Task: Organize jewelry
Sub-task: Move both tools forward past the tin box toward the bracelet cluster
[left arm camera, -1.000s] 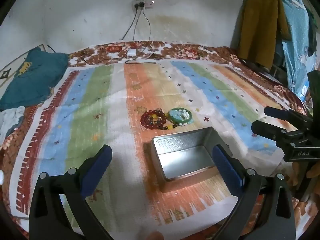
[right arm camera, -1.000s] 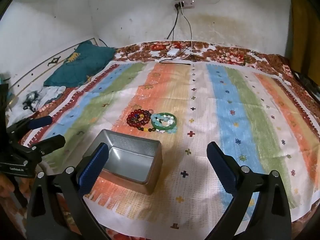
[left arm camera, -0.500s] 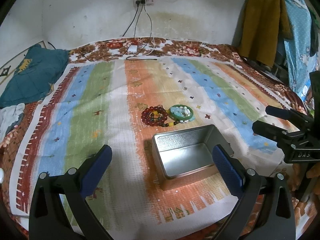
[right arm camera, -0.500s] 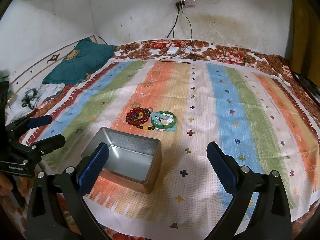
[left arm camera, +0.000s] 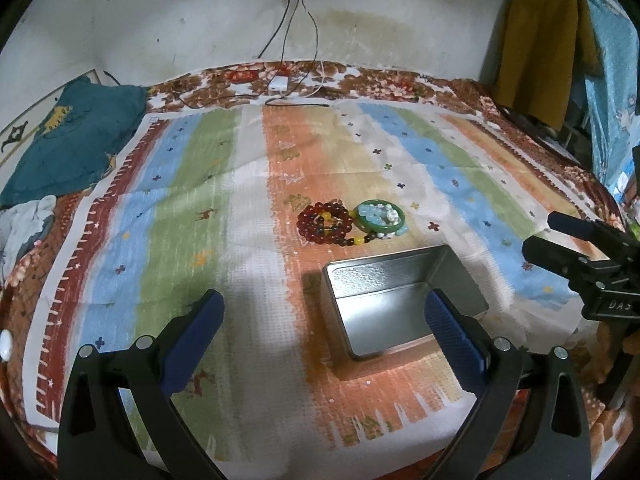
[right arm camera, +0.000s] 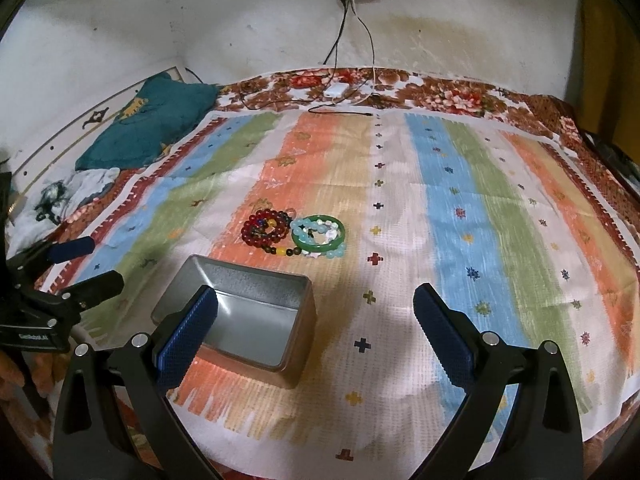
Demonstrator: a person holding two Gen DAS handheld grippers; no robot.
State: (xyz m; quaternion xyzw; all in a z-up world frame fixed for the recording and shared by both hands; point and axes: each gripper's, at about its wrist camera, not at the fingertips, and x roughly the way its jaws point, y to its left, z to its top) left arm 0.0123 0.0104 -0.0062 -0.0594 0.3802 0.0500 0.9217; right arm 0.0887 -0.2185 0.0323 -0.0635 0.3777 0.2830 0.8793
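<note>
An empty metal tin [left arm camera: 404, 300] [right arm camera: 244, 316] sits open on the striped cloth. Just beyond it lie a dark red bead bracelet [left arm camera: 325, 224] [right arm camera: 266, 227] and a green bangle [left arm camera: 380, 220] [right arm camera: 319, 236] with pale beads lying in and around it. My left gripper [left arm camera: 324, 324] hovers open in front of the tin, its right finger over the tin's near corner. My right gripper [right arm camera: 316, 324] is open too, with its left finger above the tin's left side. Each gripper also shows at the edge of the other's view, the right gripper [left arm camera: 560, 236] and the left gripper [right arm camera: 86, 262].
The striped cloth [left arm camera: 180, 208] covers a floral bedspread. A teal pillow [left arm camera: 72, 140] and crumpled clothes [right arm camera: 76, 192] lie at the left. A charger and cables [right arm camera: 340, 92] rest near the back wall under a socket. Clothes [left arm camera: 536, 48] hang at the right.
Both grippers have drawn slightly back and up, so the tin and jewelry sit a little lower in view. Nothing was picked up or moved.
</note>
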